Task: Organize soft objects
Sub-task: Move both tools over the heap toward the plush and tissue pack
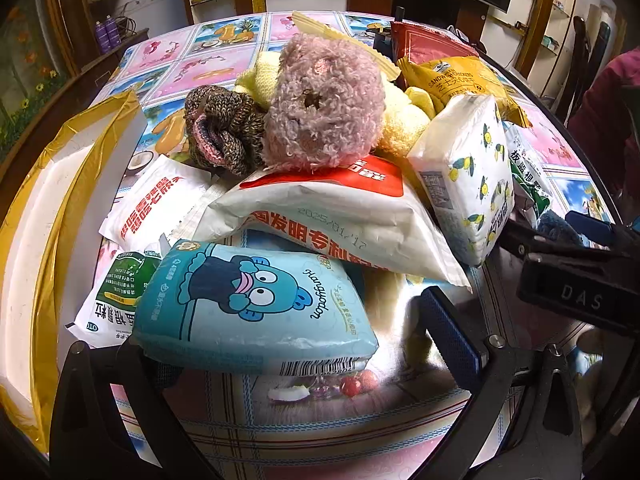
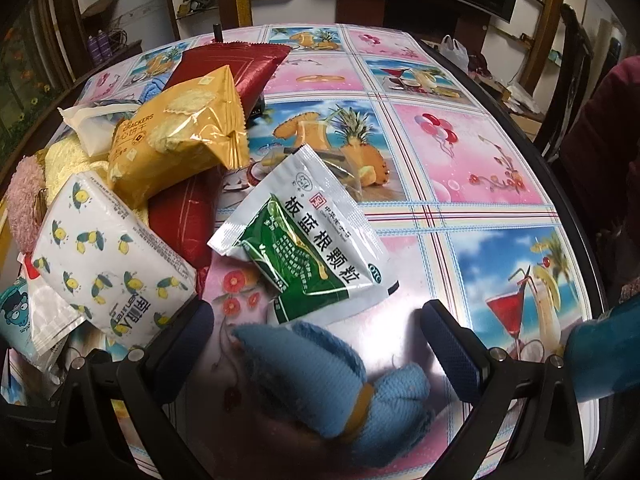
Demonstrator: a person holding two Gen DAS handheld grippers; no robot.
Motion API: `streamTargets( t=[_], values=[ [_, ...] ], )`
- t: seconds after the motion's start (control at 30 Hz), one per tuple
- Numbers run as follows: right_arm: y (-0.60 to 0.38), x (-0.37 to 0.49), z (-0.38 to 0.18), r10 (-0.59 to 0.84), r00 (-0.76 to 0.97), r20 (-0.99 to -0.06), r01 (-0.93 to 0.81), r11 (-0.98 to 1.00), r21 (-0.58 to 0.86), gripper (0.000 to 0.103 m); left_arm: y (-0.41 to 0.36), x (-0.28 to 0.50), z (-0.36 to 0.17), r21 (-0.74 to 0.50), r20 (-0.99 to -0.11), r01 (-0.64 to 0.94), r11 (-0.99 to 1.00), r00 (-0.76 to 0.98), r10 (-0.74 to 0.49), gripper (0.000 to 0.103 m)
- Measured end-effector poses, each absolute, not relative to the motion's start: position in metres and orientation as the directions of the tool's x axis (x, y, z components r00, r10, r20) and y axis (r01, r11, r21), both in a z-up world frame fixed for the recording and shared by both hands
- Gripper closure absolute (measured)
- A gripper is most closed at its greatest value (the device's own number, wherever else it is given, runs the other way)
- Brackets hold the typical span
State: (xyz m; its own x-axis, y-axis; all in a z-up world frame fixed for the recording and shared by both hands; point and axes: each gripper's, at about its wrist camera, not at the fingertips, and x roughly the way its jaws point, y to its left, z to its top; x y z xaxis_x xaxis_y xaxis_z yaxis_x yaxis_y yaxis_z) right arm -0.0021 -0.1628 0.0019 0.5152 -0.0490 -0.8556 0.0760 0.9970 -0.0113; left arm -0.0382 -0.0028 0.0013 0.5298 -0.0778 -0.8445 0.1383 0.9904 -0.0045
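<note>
Blue knit (image 2: 344,376) between spread right jaws, sachet (image 2: 308,236) just beyond; left jaws spread around tissue pack (image 1: 256,304).

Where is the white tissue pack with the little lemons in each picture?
Left wrist view: the tissue pack stands at the right of the pile, below the yellow cracker bag.
Right wrist view: the tissue pack lies at the lower left, again below the yellow cracker bag.
Shared landmark: the yellow cracker bag.

Bright, even indoor light; white glare on the glossy tablecloth (image 2: 400,320); the blue knitted piece (image 2: 340,380) close up is blurred; fisheye edges bend and darken
</note>
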Motion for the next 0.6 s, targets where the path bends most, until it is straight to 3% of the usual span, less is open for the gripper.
streamTargets(
  t=[0.37,0.47,0.53,0.6],
  values=[
    [-0.159,-0.009,0.002,-0.042,0.528,-0.848,0.056,0.998,-0.015,0.0,0.0,-0.028,0.002,-0.009,-0.85,0.155,0.988,0.519,-0.089,0.002],
    [-0.159,-0.011,0.002,-0.035,0.532,-0.846,0.049,0.999,-0.011,0.0,0.016,-0.042,0.012,-0.131,-0.824,0.139,0.981,0.535,-0.186,0.015],
    [-0.159,-0.013,0.002,-0.031,0.533,-0.845,0.043,0.999,-0.01,0.0,0.029,-0.055,0.024,-0.206,-0.786,0.139,0.969,0.566,-0.249,0.015],
    [-0.158,-0.015,0.002,-0.032,0.535,-0.845,0.044,0.999,-0.01,0.0,0.046,-0.075,0.045,-0.205,-0.726,0.139,0.969,0.642,-0.246,0.015]
  ],
)
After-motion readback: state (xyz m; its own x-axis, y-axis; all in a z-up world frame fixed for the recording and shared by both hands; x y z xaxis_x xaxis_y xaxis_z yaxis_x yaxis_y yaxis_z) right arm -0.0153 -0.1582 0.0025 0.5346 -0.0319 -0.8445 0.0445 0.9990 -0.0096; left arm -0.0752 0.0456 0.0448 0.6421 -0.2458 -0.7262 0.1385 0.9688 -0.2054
